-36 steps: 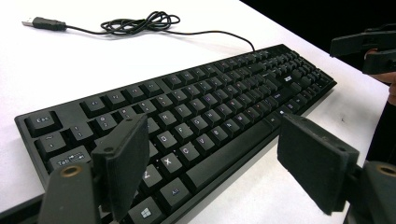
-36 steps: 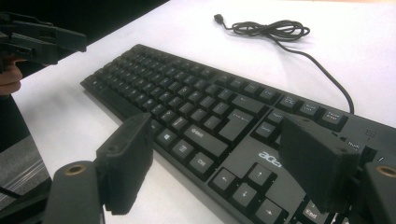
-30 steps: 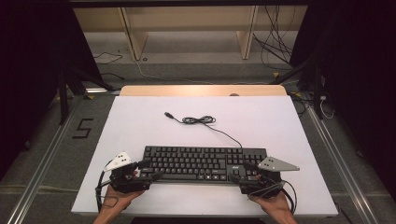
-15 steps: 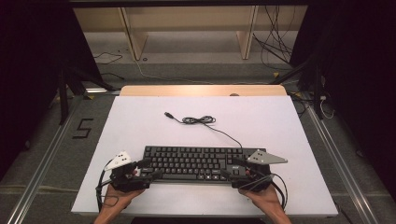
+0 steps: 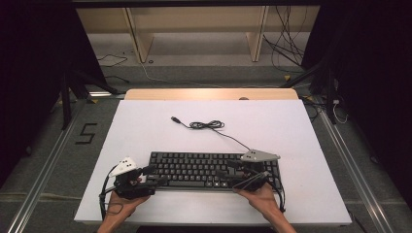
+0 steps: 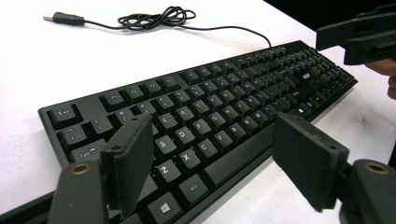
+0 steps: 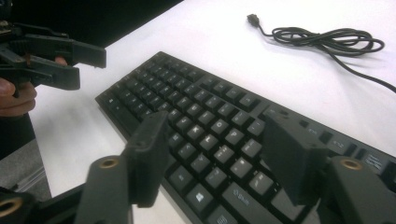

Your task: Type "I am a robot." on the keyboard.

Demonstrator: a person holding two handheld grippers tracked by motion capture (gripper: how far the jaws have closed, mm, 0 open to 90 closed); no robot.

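Both hands come in from the near edge of the table, each holding a gripper low over one end of the keyboard (image 5: 214, 169). The left gripper (image 5: 154, 174) points across toward the keyboard's left end; in the left gripper view its jaws stand wide apart with nothing between them but the keys beyond, one jaw over the Tab and A keys, the other out past the front edge of the keyboard. The right gripper (image 5: 232, 174) sits over the right part of the keyboard, a grey three-cornered plate on top, and in the right gripper view its jaws are likewise spread and empty, hanging just above the bottom rows of keys. The right hand (image 5: 260, 196) wraps the handle from behind.

One keyboard, black, lies between the two grippers. One cable (image 5: 209, 125) runs from its back edge, loosely coiled, ending in a USB plug (image 5: 175, 119) well beyond the fingers.

The table (image 5: 145, 126) is white with a wooden strip at its far edge; the floor is grey, wooden shelving stands behind, and a "5" is marked on the floor to the left
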